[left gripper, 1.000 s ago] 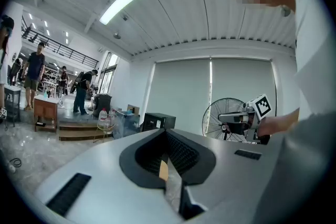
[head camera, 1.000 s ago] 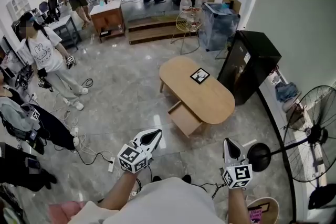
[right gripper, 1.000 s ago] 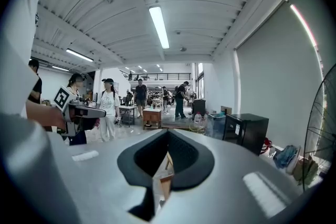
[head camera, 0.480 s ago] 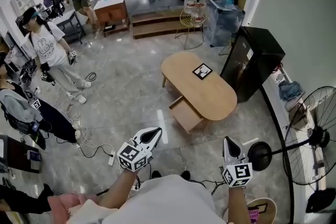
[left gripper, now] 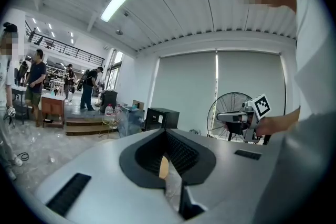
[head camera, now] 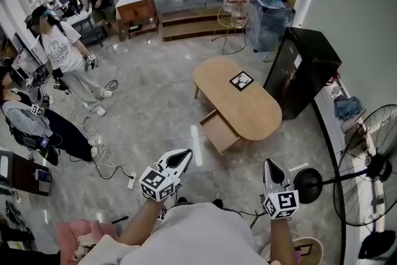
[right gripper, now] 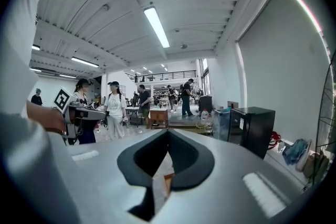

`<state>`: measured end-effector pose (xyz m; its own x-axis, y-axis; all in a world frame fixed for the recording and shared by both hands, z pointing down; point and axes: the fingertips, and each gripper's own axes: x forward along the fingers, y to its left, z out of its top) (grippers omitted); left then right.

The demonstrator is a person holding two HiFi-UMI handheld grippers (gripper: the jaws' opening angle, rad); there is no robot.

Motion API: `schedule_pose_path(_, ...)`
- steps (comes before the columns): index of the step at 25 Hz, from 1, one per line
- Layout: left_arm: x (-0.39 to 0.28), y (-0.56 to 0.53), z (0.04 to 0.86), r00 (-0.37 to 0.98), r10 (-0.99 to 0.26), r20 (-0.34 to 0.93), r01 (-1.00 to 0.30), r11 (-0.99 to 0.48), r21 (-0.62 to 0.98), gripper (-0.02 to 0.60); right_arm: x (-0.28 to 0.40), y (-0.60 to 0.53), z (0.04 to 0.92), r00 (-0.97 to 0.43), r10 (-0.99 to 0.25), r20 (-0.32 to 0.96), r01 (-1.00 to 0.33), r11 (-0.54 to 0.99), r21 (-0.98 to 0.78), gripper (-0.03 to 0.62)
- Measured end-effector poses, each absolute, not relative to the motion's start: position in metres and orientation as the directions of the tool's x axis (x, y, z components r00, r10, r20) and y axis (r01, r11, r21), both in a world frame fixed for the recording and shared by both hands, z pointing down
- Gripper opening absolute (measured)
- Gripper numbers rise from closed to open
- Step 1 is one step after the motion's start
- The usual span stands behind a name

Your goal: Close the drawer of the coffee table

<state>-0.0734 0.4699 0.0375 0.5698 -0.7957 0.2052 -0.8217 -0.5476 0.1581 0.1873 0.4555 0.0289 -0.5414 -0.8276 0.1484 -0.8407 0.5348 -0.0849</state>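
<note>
An oval wooden coffee table [head camera: 248, 110] stands on the grey floor ahead, with a marker card on its top. Its drawer [head camera: 219, 132] is pulled out toward the near left. My left gripper [head camera: 185, 154] is held low in the head view, well short of the drawer, with its jaws together and nothing in them. My right gripper [head camera: 271, 164] is beside it to the right, also shut and empty. In the left gripper view, the left gripper [left gripper: 165, 131] points level into the room. The right gripper [right gripper: 168, 130] does the same in the right gripper view.
A black cabinet [head camera: 302, 68] stands right of the table, and a standing fan [head camera: 367, 164] at the near right. Cables and a power strip [head camera: 131, 180] lie on the floor at the left. Several people stand at the left and back. A wooden cabinet [head camera: 139, 8] and a clear bin [head camera: 267, 17] are beyond.
The head view has shifted a little, so the room sits slightly differently in the picture. Both grippers stay shut side by side. The drawer stands pulled out as before.
</note>
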Motion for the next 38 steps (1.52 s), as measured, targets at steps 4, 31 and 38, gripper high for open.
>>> schedule_pose_path(4, -0.060, 0.469, 0.045, 0.551, -0.807, 0.213, -0.834, -0.527, 0.162, 0.006, 0.200, 0.450, 0.038, -0.561, -0.814, 0.152, -0.828, 0.553, -0.098, 0.011)
schedule_pose_path(31, -0.146, 0.353, 0.070, 0.606, -0.765, 0.217, -0.794, -0.565, 0.225, 0.006, 0.105, 0.353, 0.056, -0.514, -0.829, 0.221, -0.856, 0.511, -0.075, 0.011)
schedule_pose_path(38, -0.181, 0.298, 0.073, 0.669, -0.706, 0.231, -0.743, -0.626, 0.237, 0.006, 0.067, 0.315, 0.059, -0.442, -0.863, 0.246, -0.896, 0.436, -0.083, 0.011)
